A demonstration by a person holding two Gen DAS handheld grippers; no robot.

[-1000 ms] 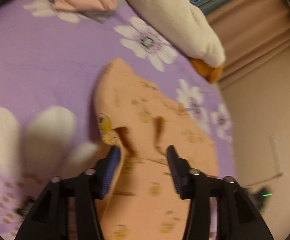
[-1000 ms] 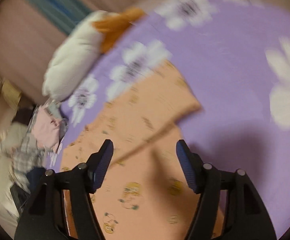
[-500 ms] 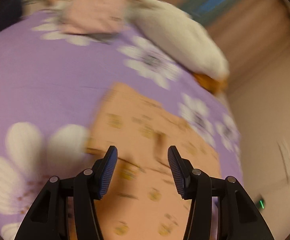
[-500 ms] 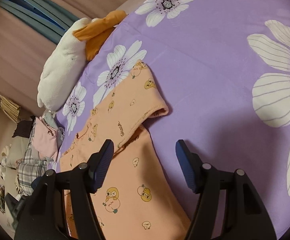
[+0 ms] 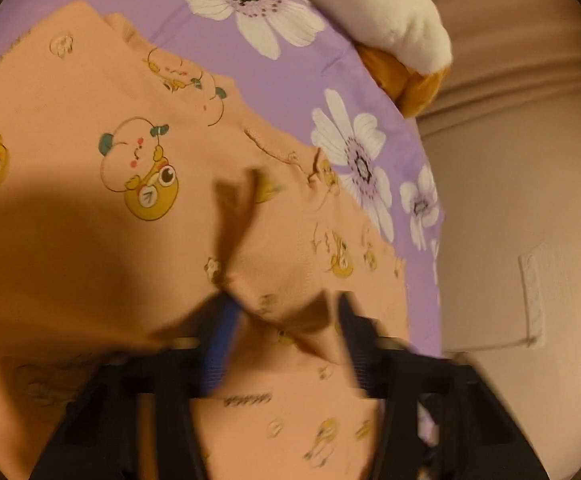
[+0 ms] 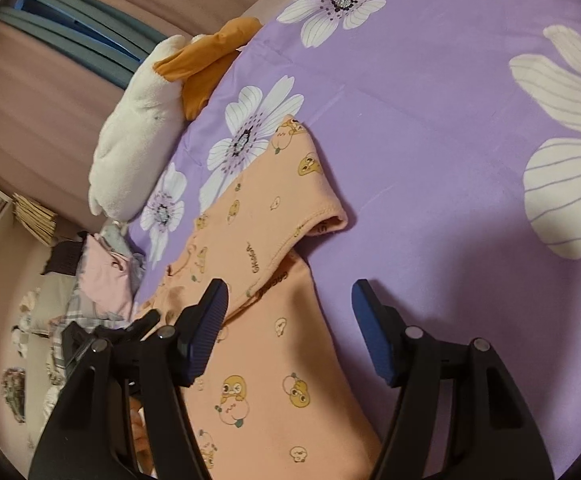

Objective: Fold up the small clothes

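An orange baby garment (image 5: 90, 184) with yellow cartoon prints lies spread on the purple flowered bedsheet (image 5: 290, 80). My left gripper (image 5: 284, 304) is low on the garment's middle. Its jaws are closing, and a puckered ridge of the cloth rises between them, creased at the left fingertip (image 5: 222, 320). The pads still stand apart. In the right wrist view one sleeve (image 6: 290, 200) lies folded over the garment (image 6: 274, 360). My right gripper (image 6: 290, 316) hovers open over the garment's edge, gripping nothing.
A white plush toy with an orange part (image 6: 138, 140) lies at the bed's edge by the curtains. A pile of pink and checked clothes (image 6: 102, 276) sits beyond the garment. A pale wall (image 5: 510, 200) borders the bed. Bare sheet (image 6: 450, 160) stretches to the right.
My left gripper has pushed forward and down onto the garment, which now fills its view and bunches between its fingers. The right gripper has barely moved.
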